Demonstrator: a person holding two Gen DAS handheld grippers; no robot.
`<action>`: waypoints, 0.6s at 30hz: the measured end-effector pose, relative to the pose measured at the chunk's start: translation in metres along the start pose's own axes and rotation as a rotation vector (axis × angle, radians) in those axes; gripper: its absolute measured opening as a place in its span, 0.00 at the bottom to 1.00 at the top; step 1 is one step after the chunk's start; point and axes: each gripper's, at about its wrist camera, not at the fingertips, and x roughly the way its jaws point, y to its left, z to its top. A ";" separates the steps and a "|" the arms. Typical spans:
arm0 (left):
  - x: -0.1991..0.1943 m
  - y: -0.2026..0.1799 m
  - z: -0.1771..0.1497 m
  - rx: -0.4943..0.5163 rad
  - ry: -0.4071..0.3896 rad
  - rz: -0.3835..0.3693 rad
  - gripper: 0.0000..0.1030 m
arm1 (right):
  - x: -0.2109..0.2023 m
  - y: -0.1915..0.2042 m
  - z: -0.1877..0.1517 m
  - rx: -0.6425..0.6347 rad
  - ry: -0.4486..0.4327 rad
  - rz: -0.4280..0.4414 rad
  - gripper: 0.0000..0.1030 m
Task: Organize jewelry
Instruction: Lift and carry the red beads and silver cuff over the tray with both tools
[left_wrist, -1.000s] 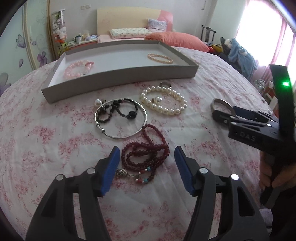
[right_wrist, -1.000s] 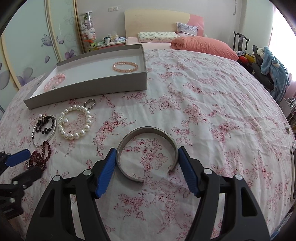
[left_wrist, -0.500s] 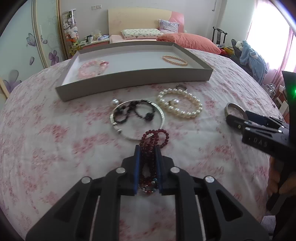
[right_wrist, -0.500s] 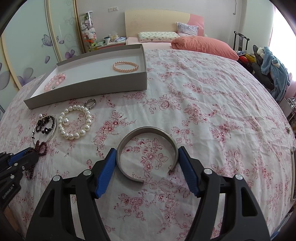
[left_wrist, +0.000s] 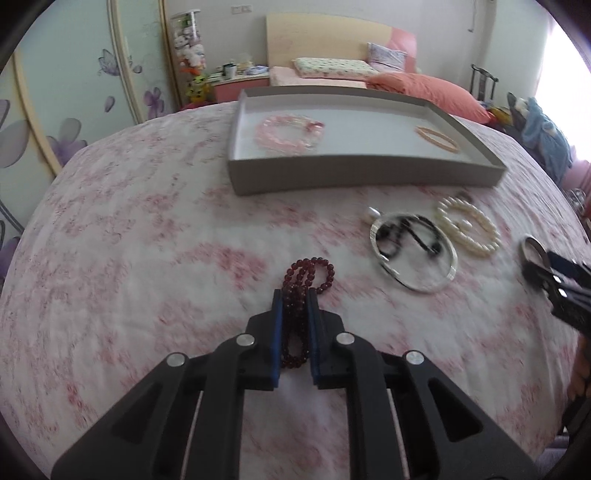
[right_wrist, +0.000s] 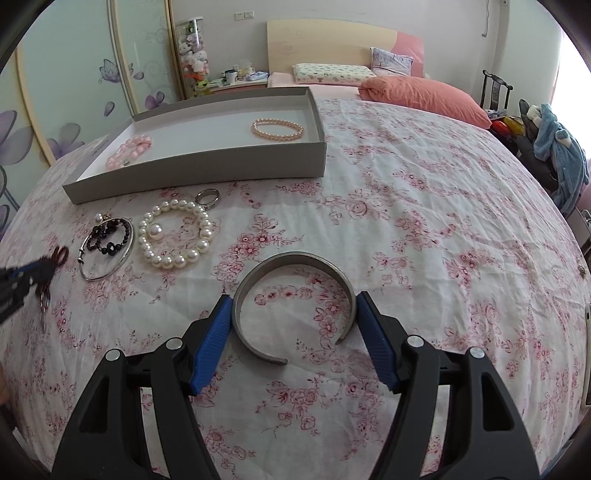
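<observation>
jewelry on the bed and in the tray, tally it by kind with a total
Beaded bracelets: 5 (pink chunky bead bracelet and peach pearl bracelet in the grey tray, white pearl bracelet, black bead bracelet, dark red bead strand)
Metal bangles and cuffs: 2 (thin silver bangle, wide grey metal cuff)
Rings: 1 (silver ring)
Loose pearl pieces: 1 (small pearl)
Total: 9

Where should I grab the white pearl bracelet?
Pinch the pearl bracelet across one strand from above, on its right arc. It lies flat, that side faces bare bedspread, and the silver bangle crowds its left.
</observation>
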 end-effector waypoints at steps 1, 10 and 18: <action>0.001 0.002 0.003 -0.003 -0.001 0.004 0.13 | 0.000 0.000 0.000 -0.001 0.000 -0.001 0.66; 0.010 0.001 0.014 -0.022 -0.007 0.021 0.13 | 0.003 0.015 0.004 -0.041 0.002 0.024 0.66; 0.012 -0.001 0.013 -0.015 -0.044 0.023 0.13 | 0.004 0.018 0.005 -0.048 0.002 0.033 0.66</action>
